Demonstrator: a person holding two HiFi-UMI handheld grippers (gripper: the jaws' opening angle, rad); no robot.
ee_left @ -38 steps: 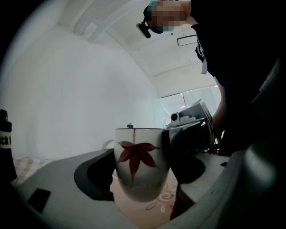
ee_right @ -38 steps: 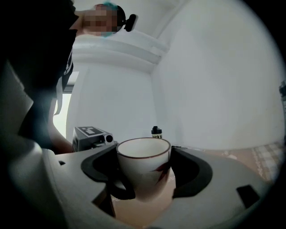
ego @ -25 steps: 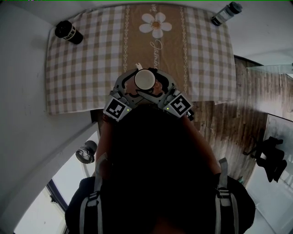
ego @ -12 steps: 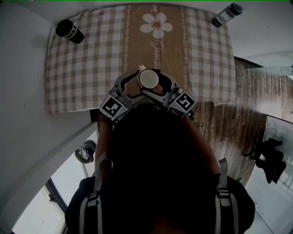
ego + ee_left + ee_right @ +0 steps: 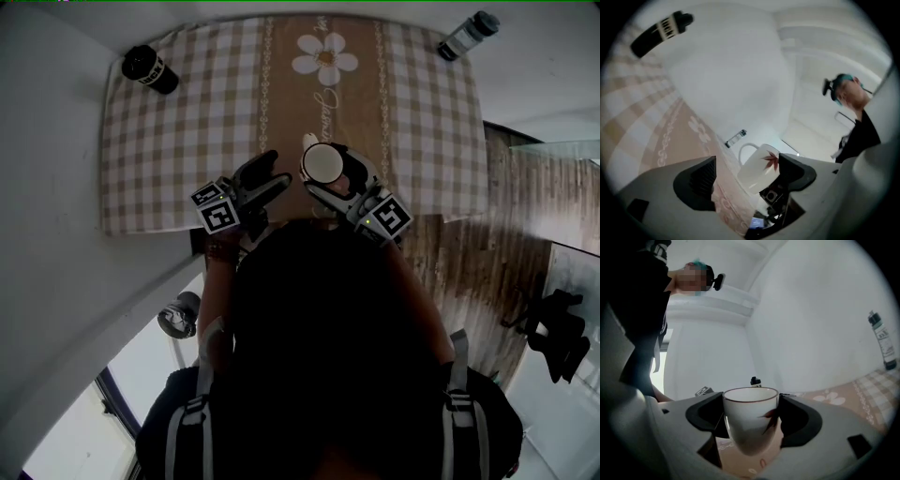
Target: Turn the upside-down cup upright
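"Where is the white china cup with the red leaf?"

"Over the near side of the checked-cloth desk, mouth up. The right tongs squeeze it so it won't fall. The left tongs are wide and empty."

The cloth-covered bench is bare mid-way; a black bottle and a grey bottle stand at its far corners, the held cup above its near part.
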